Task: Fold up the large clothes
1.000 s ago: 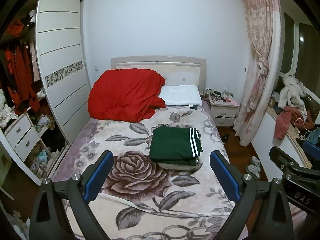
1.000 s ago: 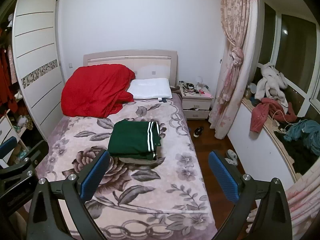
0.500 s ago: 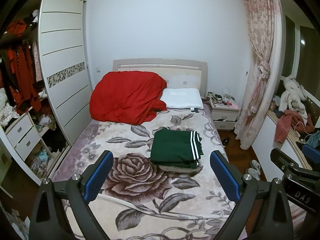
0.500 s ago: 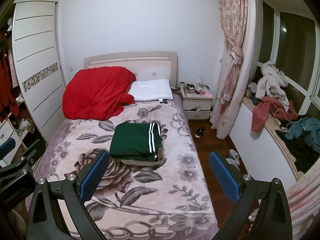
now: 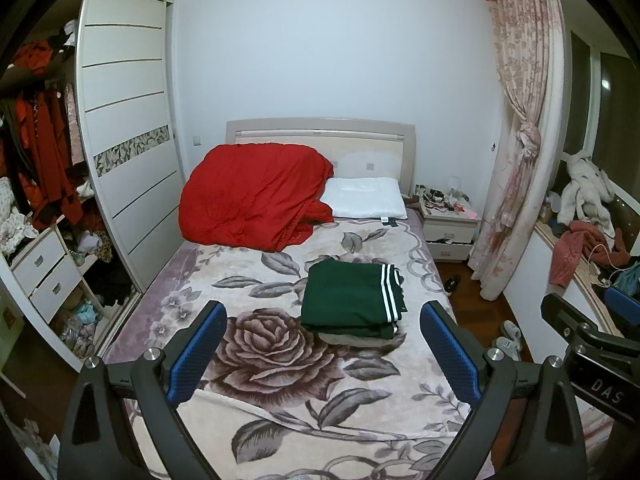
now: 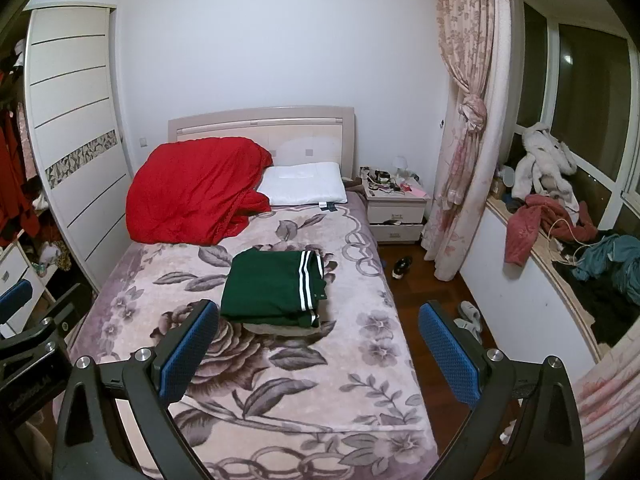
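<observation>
Glimpsed, far left, an open wardrobe [image 5: 132,152] stuffed with clothes, then a red quilt [image 5: 256,196] heaped at the head of the bed [image 5: 280,400]. Held the left gripper [image 5: 323,309] spread wide above the bed's foot, pinching nothing. Left the green garment [image 5: 344,300], with its 2 white stripes, folded into a neat rectangle on the bed's middle, toward the right edge and touching neither gripper. Kept the right gripper [image 6: 319,306] equally spread and empty. Drew both back only slightly over the last 1 second, without disturbing the fold. Judged this piece finished. Spotted loose clothes [image 6: 540,216] on the windowsill at far right, possibly the next to fold.
</observation>
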The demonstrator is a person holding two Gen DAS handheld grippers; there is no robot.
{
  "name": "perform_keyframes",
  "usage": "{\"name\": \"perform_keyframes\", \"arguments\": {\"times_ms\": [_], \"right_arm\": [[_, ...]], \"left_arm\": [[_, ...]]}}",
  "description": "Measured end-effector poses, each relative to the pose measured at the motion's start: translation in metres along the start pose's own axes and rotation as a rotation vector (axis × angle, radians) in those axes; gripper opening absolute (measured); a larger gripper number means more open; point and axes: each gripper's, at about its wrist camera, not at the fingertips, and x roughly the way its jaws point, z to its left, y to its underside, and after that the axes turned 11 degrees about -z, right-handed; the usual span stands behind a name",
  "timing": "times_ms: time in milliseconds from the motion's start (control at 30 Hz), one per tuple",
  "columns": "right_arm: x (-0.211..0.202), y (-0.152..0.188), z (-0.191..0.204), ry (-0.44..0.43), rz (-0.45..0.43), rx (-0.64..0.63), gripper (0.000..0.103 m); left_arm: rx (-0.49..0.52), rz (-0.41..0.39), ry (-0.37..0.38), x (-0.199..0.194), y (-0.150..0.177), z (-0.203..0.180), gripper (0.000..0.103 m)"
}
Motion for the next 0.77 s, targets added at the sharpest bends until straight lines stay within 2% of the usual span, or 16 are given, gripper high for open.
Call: {"name": "perform_keyframes", "arguments": {"times_ms": [767], "right_arm": [[-0.017,0.011,0.000,0.013,-0.002,0.010,0.102]], "left_arm": [[-0.007,-0.007,-0.007,0.001,-0.007,0.005,0.099]]}}
